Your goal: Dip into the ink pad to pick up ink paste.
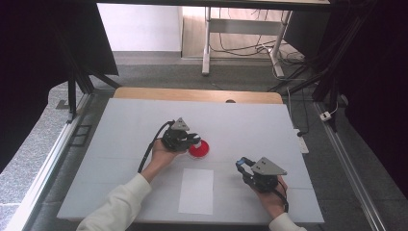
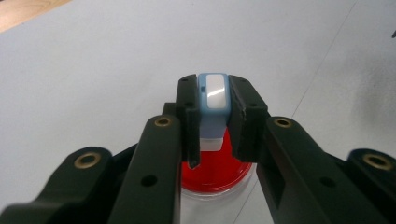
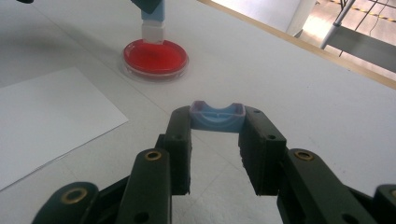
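Left gripper [image 2: 212, 128] jaws clamp a blue stamp [image 2: 213, 95] over the red dish [image 2: 219, 175]; right gripper [image 3: 217, 156] jaws clamp a blue cap [image 3: 217, 117].

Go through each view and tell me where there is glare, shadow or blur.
High view: dark at both sides, bright floor at the back, table evenly lit. Left gripper view: white glare on the blue stamp; the left hand-held gripper is soft at the near edge. Right gripper view: a faint shadow left of the red dish; the blue cap is sharp.
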Available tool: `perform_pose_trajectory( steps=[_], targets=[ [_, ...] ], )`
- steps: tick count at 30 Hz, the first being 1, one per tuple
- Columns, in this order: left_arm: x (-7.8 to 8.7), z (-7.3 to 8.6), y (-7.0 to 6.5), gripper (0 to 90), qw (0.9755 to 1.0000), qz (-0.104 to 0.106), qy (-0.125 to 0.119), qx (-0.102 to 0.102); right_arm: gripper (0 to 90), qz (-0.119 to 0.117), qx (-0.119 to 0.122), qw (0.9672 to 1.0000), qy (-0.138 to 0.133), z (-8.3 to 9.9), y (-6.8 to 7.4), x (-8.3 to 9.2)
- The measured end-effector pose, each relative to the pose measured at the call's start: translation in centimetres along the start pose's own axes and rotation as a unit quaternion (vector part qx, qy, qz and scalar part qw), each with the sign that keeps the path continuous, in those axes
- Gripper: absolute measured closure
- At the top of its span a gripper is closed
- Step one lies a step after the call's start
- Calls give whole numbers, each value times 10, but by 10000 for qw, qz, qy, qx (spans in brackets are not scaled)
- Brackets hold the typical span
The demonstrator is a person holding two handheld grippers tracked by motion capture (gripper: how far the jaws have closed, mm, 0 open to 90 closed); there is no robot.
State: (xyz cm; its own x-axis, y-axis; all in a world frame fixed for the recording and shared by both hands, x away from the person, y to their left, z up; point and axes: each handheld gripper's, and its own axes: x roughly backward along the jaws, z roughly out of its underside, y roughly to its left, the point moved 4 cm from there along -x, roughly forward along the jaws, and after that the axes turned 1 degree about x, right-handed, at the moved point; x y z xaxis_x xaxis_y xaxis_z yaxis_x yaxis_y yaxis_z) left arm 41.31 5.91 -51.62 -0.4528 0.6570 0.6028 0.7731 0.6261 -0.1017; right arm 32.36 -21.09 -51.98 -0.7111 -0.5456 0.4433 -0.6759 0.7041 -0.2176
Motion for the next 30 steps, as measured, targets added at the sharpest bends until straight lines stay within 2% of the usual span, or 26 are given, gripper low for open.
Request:
perform_pose_trajectory(
  steps=[15,30],
  targets=[
    [-7,6,4,753,9999,-10,156,32,647,-5,6,10000,-1,0,0,1],
    [-10,9,5,753,9998,51,168,90,647,-15,11,10000,2,0,0,0]
  ],
)
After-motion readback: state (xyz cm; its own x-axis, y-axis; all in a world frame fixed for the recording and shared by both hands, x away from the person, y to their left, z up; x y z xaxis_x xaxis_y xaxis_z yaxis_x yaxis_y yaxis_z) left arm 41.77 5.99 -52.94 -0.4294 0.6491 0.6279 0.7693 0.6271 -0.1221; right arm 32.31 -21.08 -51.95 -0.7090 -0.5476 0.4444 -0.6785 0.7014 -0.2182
